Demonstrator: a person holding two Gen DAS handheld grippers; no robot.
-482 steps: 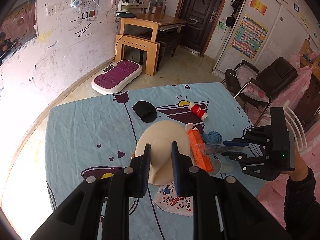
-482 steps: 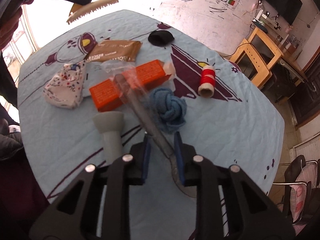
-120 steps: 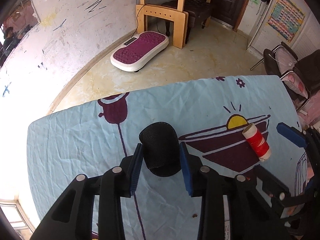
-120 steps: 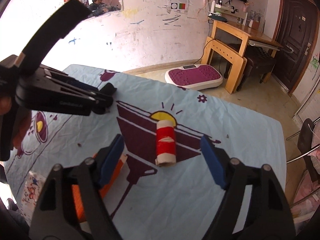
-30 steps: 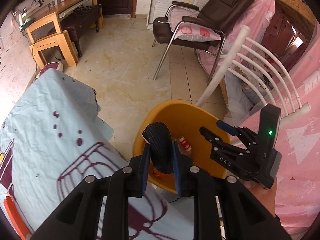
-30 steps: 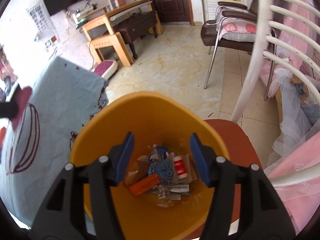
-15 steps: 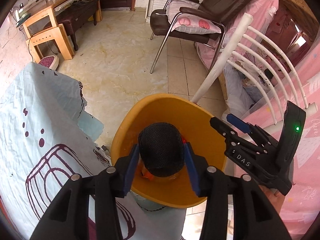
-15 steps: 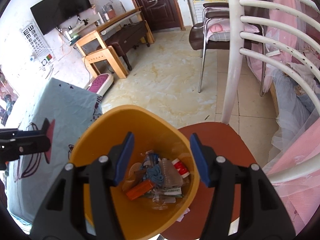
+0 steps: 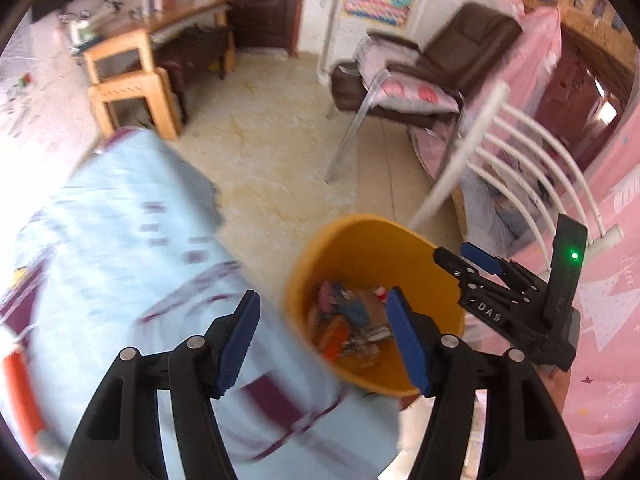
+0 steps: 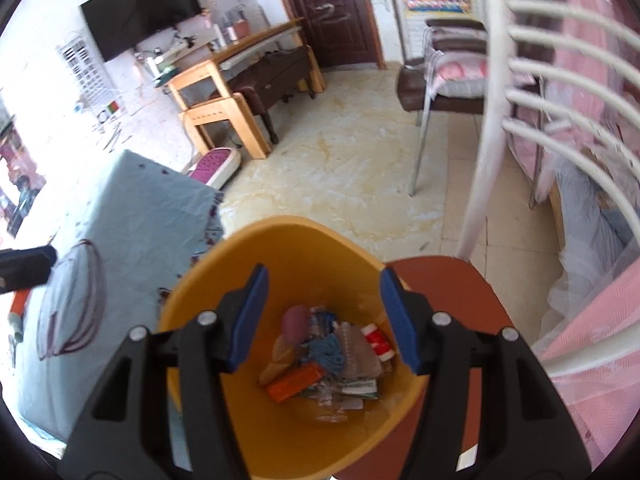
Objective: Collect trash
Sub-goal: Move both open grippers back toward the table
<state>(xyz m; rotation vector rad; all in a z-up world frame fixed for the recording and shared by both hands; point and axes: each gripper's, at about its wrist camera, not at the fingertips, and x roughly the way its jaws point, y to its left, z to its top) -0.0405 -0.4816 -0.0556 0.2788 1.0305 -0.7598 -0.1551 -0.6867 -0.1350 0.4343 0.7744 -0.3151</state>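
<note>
The left claw point(image 9: 322, 328) is hanging with its blue pads point(image 9: 236, 344) apart and its jaws are opening, with nothing between them; behind the gap lie the edge of the counter point(image 9: 120, 264) under its pale blue cloth and the near wall of the orange bin point(image 9: 304, 280). The right claw point(image 10: 322, 316) is hovering straight above the bin's mouth, its jaws standing spread and empty, one pad point(image 10: 396, 320) reaching over the bin's right rim.

The bin is sitting just beside the counter's corner, touching or nearly touching the hanging cloth, and it is resting on a reddish-brown round seat point(image 10: 448, 280). At its bottom the collected trash point(image 10: 328, 356) is lying in a loose heap: an orange box point(image 10: 296, 380), a blue knot of yarn point(image 10: 326, 350), a red-and-white spool point(image 10: 378, 340), a pinkish lump and some crumpled wrappers and clear plastic. From the left wrist view the right claw is showing at the bin's far right rim, a green light glowing on its body.

On the counter, at the left edge of both views, an orange stick-like item point(image 9: 20, 392) is lying on the cloth, blurred. Beyond the bin, a white slatted chair back point(image 10: 520, 92) is rising on the right, beside pink fabric. Farther off, across the pale tiled floor point(image 10: 352, 160), a brown chair with a pink cushion point(image 9: 420, 80), a wooden desk point(image 10: 224, 88), a purple-topped pad on the floor point(image 10: 216, 164), a dark door point(image 10: 332, 12) and a wall-mounted screen point(image 10: 140, 12) are standing.
</note>
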